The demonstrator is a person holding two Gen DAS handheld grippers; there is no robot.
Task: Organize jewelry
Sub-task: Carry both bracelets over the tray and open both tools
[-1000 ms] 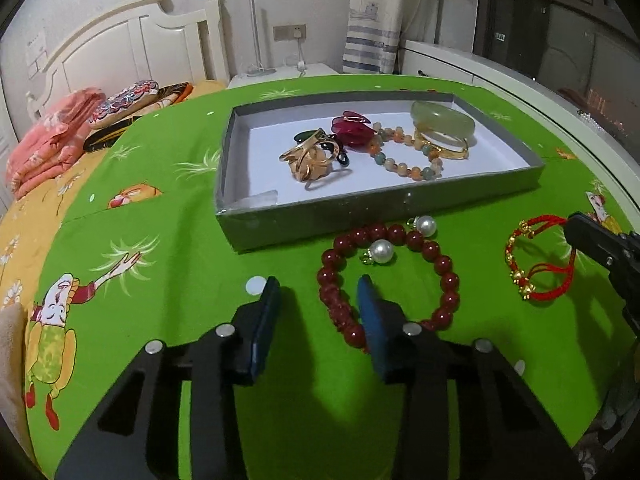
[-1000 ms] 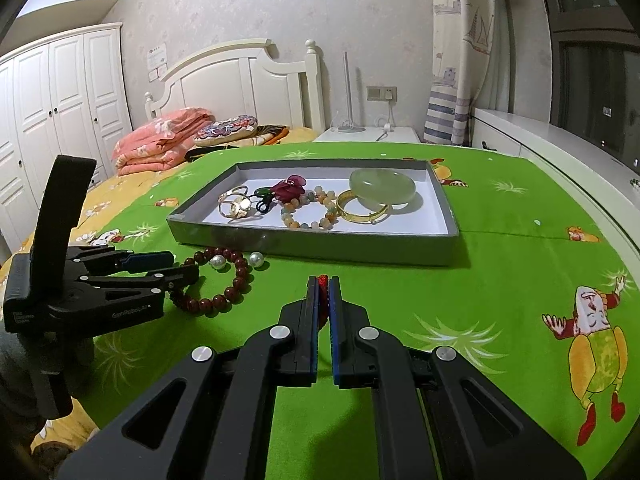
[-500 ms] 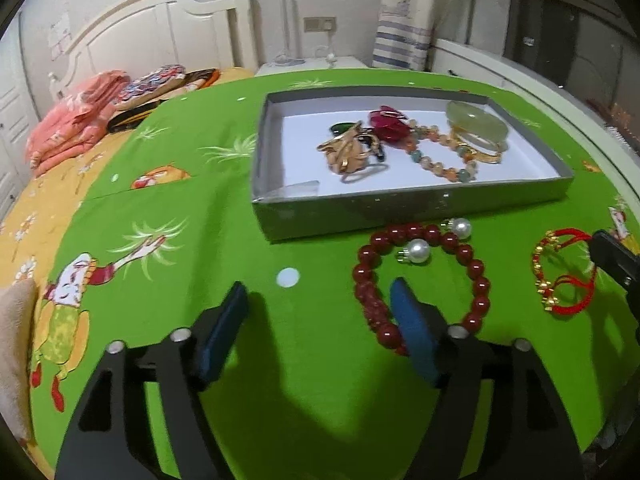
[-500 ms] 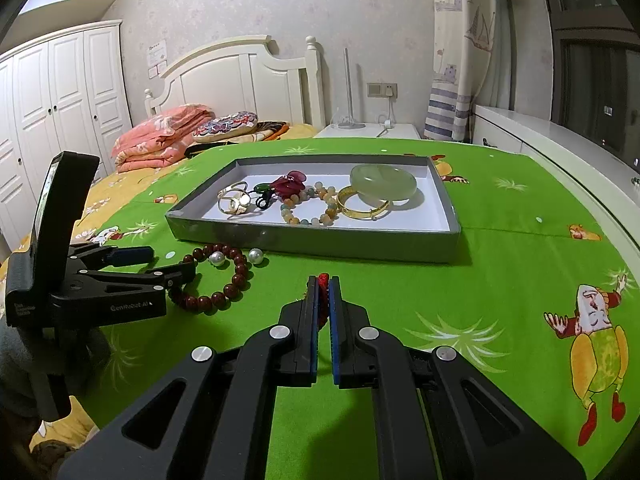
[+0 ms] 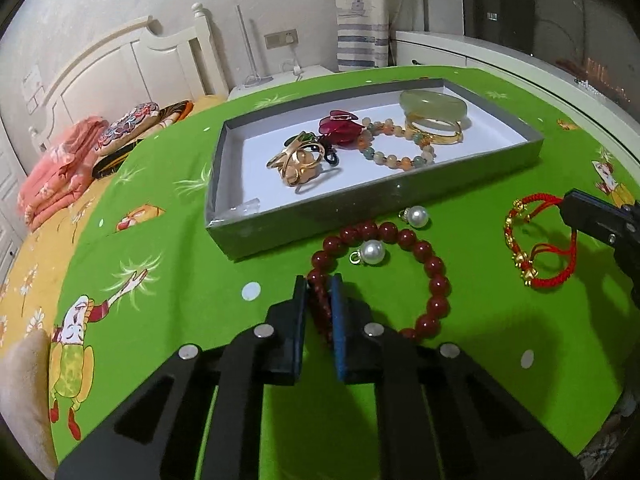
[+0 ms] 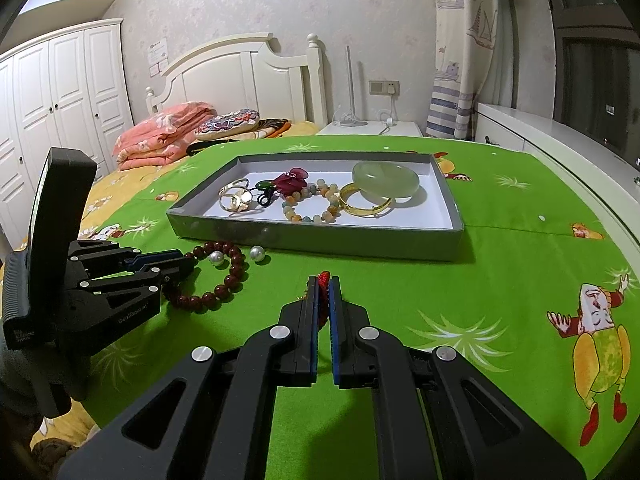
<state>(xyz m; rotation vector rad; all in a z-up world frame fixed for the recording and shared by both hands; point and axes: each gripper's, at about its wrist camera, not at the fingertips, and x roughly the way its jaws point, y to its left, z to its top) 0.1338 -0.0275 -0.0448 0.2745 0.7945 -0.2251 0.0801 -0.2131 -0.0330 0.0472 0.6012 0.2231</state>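
Clamping the near arc of the dark red bead bracelet (image 5: 404,276) in the left gripper (image 5: 319,300), on the green tabletop (image 5: 180,280) just before the grey tray (image 5: 360,210). Pinching the red cord bracelet (image 5: 536,248) in the closed right gripper (image 6: 323,292). Likely needing a slow, straight lift over the tray wall, avoiding the two loose pearl charms (image 5: 372,252) touching the beads, and releasing low onto bare white floor.

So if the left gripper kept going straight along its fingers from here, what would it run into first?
The left gripper is already shut on the dark red bead bracelet. Straight ahead, it would probably meet the pearl inside the loop, then the grey tray's near wall; depth is uncertain.
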